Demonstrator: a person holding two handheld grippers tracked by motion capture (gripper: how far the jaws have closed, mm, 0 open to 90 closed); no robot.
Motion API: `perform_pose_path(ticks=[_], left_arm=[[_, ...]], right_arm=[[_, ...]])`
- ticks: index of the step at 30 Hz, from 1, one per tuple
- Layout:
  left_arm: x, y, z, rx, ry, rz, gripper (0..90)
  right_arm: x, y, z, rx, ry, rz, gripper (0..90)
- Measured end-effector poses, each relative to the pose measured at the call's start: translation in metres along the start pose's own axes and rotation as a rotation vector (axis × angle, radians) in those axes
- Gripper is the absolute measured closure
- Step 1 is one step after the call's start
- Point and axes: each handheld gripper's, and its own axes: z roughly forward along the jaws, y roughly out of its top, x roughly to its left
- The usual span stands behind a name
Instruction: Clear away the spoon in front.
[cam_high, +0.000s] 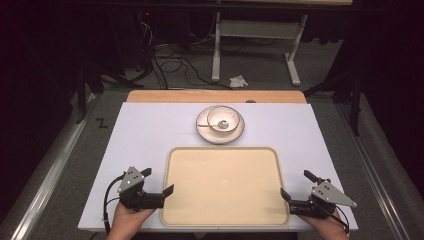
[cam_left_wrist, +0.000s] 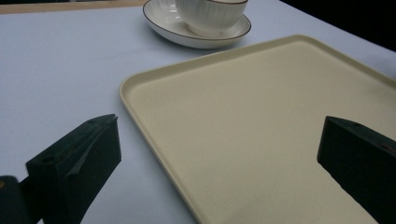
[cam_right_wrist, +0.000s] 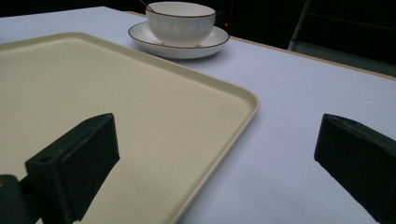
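The cream tray (cam_high: 225, 186) is lying on the white surface (cam_high: 145, 130) in the lower middle of the frame. The left hand-held gripper (cam_high: 159, 181) is sitting at its left edge and the right hand-held gripper (cam_high: 295, 186) at its right edge, both gaping wide and gripping nothing. A bowl (cam_high: 223, 120) is resting on a saucer (cam_high: 204, 131) just above the tray.

L gripper (cam_high: 159, 183): I see black body, blunt wedge jaws w/ a small round hole each, grey 3-corner plate on top w/ dark dots.
L cable: black, loops off the rear.
R gripper (cam_high: 295, 186): same black build, grey plate, dotted too.
Hands: bare, no sleeves seen.
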Motion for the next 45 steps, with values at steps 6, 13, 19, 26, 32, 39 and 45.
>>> perform_pose_path(ticks=[6, 13, 19, 26, 32, 39, 45], left_arm=[[0.002, 0.018, 0.006, 0.012, -0.008, 0.013, 1.0], [0.003, 0.033, 0.017, 0.001, -0.008, 0.019, 3.5], [-0.002, 0.045, 0.025, 0.013, -0.002, 0.043, 4.6], [0.0, 0.058, 0.032, 0.007, 0.019, 0.042, 4.5], [0.005, 0.072, 0.035, 0.007, 0.034, 0.049, 4.5], [0.009, 0.081, 0.042, 0.008, 0.045, 0.042, 4.6], [0.008, 0.087, 0.052, 0.018, 0.035, 0.031, 5.2]], right_arm=[[-0.001, -0.001, 0.0, -0.002, 0.0, -0.009, 0.6], [-0.001, 0.0, 0.0, -0.003, 0.002, -0.01, 0.6], [-0.001, 0.0, -0.001, -0.004, 0.004, -0.01, 0.6], [-0.001, 0.0, -0.001, -0.008, 0.005, -0.014, 0.6], [-0.001, 0.0, -0.001, -0.005, 0.007, -0.014, 0.6], [-0.001, 0.0, -0.001, -0.008, 0.007, -0.016, 0.6], [-0.001, 0.0, 0.0, -0.007, 0.007, -0.019, 0.6]])
